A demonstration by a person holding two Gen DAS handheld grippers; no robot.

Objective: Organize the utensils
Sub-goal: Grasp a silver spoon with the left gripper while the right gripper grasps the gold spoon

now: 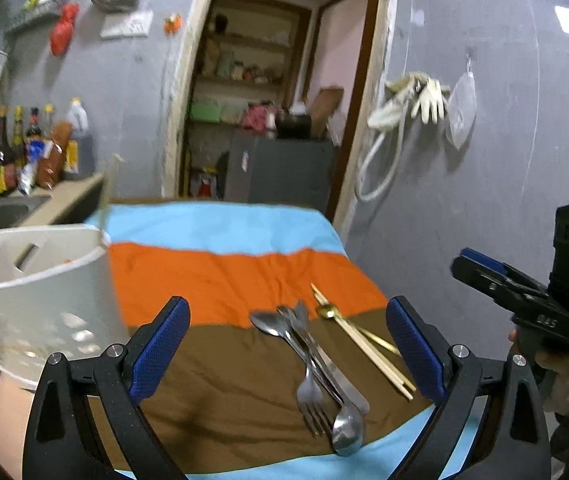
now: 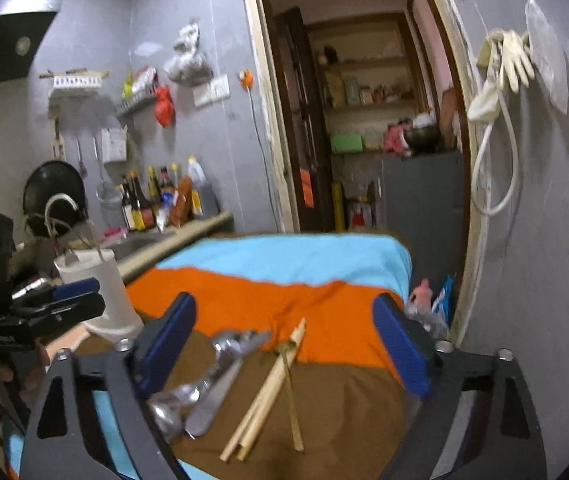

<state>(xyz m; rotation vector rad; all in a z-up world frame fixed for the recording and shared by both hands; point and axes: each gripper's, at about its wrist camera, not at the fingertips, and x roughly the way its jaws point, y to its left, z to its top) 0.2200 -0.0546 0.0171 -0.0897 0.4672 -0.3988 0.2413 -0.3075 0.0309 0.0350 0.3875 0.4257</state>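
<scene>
Steel cutlery point(image 1: 316, 364) lies heaped beside wooden chopsticks point(image 1: 364, 344) on striped cloth point(image 1: 220, 272).

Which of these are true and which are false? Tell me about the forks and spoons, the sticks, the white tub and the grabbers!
1. The chopsticks lie right of the metal cutlery. True.
2. The cutlery is already in the white holder. False: it lies on the striped cloth.
3. The left gripper holds a spoon. False: it is open and holds nothing.
4. The right gripper is open. True.
5. The holder stands left of the cutlery. True.
</scene>
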